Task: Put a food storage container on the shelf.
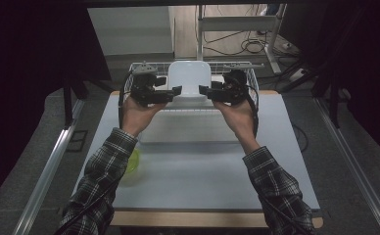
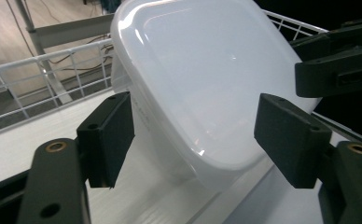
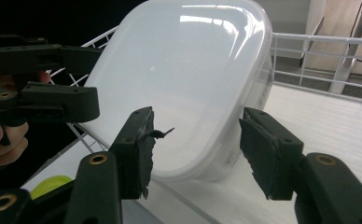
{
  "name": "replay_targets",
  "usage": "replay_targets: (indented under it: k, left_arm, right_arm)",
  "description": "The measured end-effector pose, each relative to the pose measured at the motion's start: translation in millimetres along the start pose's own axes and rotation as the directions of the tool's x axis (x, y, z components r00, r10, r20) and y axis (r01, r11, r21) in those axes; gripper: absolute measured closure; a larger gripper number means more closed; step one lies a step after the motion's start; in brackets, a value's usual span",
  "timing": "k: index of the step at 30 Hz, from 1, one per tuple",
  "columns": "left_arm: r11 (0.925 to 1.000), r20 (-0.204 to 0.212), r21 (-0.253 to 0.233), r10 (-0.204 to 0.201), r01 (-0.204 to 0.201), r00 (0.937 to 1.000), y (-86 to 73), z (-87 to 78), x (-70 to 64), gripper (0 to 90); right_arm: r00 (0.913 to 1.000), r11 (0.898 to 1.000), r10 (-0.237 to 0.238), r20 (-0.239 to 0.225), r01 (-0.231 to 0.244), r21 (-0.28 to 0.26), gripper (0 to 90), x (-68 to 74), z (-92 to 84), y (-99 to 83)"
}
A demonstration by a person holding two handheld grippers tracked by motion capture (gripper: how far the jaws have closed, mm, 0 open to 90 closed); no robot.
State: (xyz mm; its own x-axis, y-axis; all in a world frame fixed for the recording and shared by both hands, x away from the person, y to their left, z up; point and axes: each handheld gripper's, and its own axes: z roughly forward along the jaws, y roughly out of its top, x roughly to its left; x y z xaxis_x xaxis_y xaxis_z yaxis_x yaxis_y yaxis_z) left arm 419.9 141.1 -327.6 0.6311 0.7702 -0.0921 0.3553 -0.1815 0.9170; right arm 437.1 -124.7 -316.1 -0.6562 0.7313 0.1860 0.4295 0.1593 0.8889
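A white, lidded plastic container (image 1: 190,78) stands on edge, tilted, inside a white wire basket (image 1: 254,81) at the table's far side. My left gripper (image 1: 177,90) reaches in from the left and my right gripper (image 1: 202,90) from the right, fingertips near the container's lower edge. In the left gripper view the container's (image 2: 202,79) bottom corner lies between the open jaws of the left gripper (image 2: 195,135), with a gap on the right-hand pad's side. In the right gripper view the right gripper (image 3: 195,144) straddles the container's (image 3: 179,79) lower rim, and the pads do not visibly press.
The basket's wire walls (image 2: 53,70) (image 3: 319,51) rise close behind and beside the container. A yellow-green round object (image 1: 133,161) lies on the white table (image 1: 202,181) by the left sleeve. A shelf frame and cables stand beyond the table.
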Motion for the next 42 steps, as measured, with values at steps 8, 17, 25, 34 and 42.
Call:
replay_targets:
  k: [8,17,25,34,42]
  left_arm:
    - [0.9999,0.027,0.006,0.010,-0.011,0.9996,-1.0,4.1,-3.0,26.8]
    - [0.9998,0.036,0.014,0.013,-0.013,0.9993,-2.6,5.2,-4.1,26.6]
    - [0.9999,0.052,0.017,-0.002,0.001,0.9987,-3.9,7.5,0.0,26.6]
    - [0.9998,0.036,0.019,0.008,-0.009,0.9993,-3.8,8.9,-2.2,29.3]
    - [0.9996,0.010,0.027,0.008,-0.008,0.9999,-4.0,9.6,-3.8,39.4]
  right_arm:
    - [0.9998,1.000,0.004,0.018,-0.003,-0.020,38.6,-2.6,1.7,3.0]
    - [0.9993,0.999,0.008,0.036,-0.007,-0.034,29.6,-5.9,2.4,5.2]
    - [0.9992,0.999,-0.039,0.004,0.039,-0.018,22.9,3.5,-4.3,-5.2]
    - [0.9938,0.994,-0.105,0.037,0.104,0.012,41.0,3.1,-4.3,-11.8]
    - [0.9943,0.995,-0.093,0.051,0.092,0.025,52.1,-5.9,0.5,-10.9]
